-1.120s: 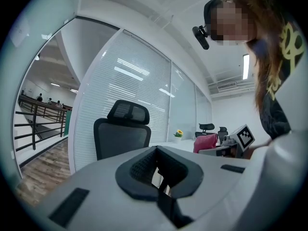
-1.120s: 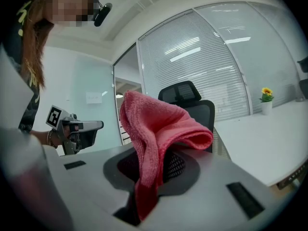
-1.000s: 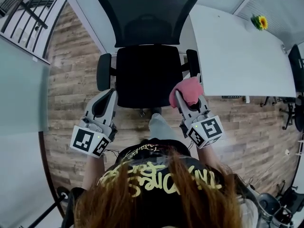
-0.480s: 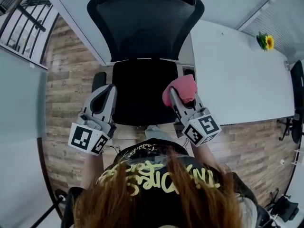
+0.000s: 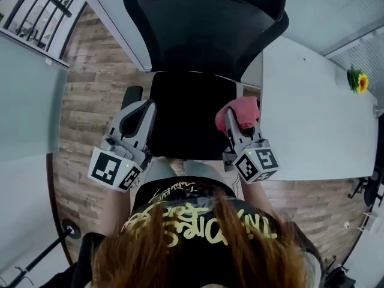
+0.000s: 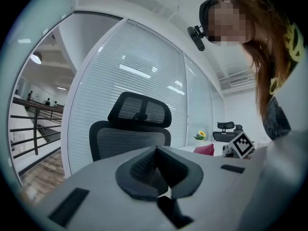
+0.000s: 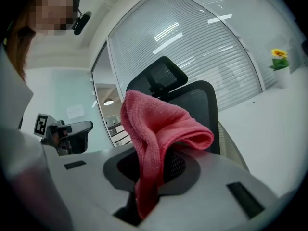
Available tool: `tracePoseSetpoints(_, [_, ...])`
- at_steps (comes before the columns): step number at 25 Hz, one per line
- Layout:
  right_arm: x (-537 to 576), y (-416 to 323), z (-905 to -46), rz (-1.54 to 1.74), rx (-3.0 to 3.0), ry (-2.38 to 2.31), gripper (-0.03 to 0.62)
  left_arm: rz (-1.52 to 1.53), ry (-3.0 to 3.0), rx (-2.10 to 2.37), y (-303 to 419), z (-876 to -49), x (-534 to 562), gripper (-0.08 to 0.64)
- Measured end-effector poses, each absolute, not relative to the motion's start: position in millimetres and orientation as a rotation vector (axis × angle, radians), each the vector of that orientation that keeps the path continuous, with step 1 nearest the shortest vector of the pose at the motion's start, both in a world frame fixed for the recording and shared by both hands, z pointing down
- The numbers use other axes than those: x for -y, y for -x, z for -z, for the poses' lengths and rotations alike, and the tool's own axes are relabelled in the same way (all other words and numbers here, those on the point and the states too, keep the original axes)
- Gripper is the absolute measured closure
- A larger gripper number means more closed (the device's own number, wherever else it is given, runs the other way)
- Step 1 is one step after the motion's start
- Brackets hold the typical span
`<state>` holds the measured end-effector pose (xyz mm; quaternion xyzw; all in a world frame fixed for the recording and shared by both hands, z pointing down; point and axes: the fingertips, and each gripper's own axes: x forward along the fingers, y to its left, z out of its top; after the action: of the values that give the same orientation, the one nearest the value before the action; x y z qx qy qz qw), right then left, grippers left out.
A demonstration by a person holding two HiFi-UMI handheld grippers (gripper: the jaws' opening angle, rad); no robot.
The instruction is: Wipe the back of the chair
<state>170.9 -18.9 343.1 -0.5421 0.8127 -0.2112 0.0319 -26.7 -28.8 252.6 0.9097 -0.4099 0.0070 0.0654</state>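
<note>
Chair back [image 5: 207, 35] fills the upper centre of the head view, w/ the headrest cut by the top edge. It's bigger and closer than 1 s ago, so the person has closed in on it. In the left gripper view it stands upright, centre-left [image 6: 130, 139]. In the right gripper view it's at centre, partly behind the cloth [image 7: 204, 105].

Pink cloth [image 5: 241, 114] is now over the seat's [image 5: 186, 110] right edge, just below the backrest in the picture. A sec ago it sat lower, by the right armrest. No contact w/ the mesh yet as far as I can tell. It hangs bunched in a fold [image 7: 154, 134].

Right gripper [image 5: 233, 117] is pinching the cloth; its own view shows the jaws clamped on the fabric [image 7: 147, 177]. Left gripper [image 5: 147, 105] has also come fwd, now over the seat's left side near the armrest [image 5: 132, 95]. Its jaws are pressed together w/ nothing between them [image 6: 156, 150].

White desk [image 5: 312, 119] is at centre right, w/ a yellow flower [image 5: 359, 80] at the far right edge.

Meaning: approach is about done, wiping not begun. Next prob needs the cloth raised and pushed fwd onto the mesh.
</note>
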Motion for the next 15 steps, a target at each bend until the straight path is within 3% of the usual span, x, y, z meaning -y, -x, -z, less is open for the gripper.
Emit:
tracePoseSetpoints(6, [41, -166, -354, 0.629, -2.433, 1.795, 0.528, -0.030, -2.713, 1.170, 48, -276, 52, 0.568])
tracePoseSetpoints(15, [96, -227, -405, 0.628, -2.196, 2.151, 0.528, -0.016, -2.732, 1.082, 48, -294, 82, 0.568])
